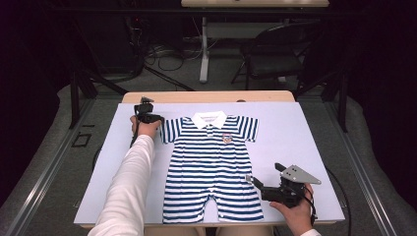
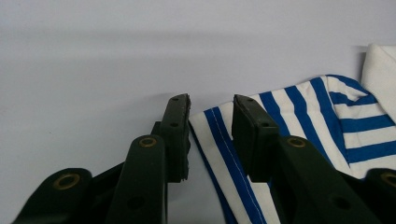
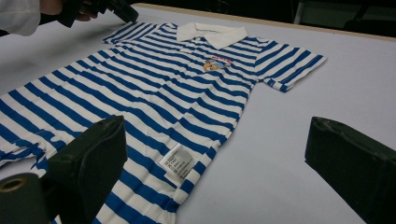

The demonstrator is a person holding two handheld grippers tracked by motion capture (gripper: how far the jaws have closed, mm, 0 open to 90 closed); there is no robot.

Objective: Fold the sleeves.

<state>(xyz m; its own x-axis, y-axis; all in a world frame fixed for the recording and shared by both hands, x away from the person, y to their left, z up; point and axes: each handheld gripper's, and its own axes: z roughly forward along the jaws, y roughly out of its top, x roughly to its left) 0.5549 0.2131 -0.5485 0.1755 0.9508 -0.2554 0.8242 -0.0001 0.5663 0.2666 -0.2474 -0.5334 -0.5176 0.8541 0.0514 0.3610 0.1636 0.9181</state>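
The right gripper is nearest the high camera, held in the person's right hand at the near right part of the table, just beside the right edge of the striped romper at hip level. In the right gripper view its two black jaws stand wide apart with nothing between them; the left jaw sits over the romper's near edge, the right jaw over bare table surface. A white care label lies on the fabric edge between the jaws. The romper is spread flat, front side up, in the middle of the table, with the white collar toward the far edge and the two leg openings toward the near edge. A small printed badge sits on the chest. The left gripper is held in the left hand, at the end of a white sleeve, at the tip of the romper's left short sleeve. In the left gripper view the jaws are partly open, leaving a narrow gap, and the hem of that sleeve lies in the gap. The pads appear not yet pressed onto the cloth, though contact on the right pad cannot be confirmed from this angle.
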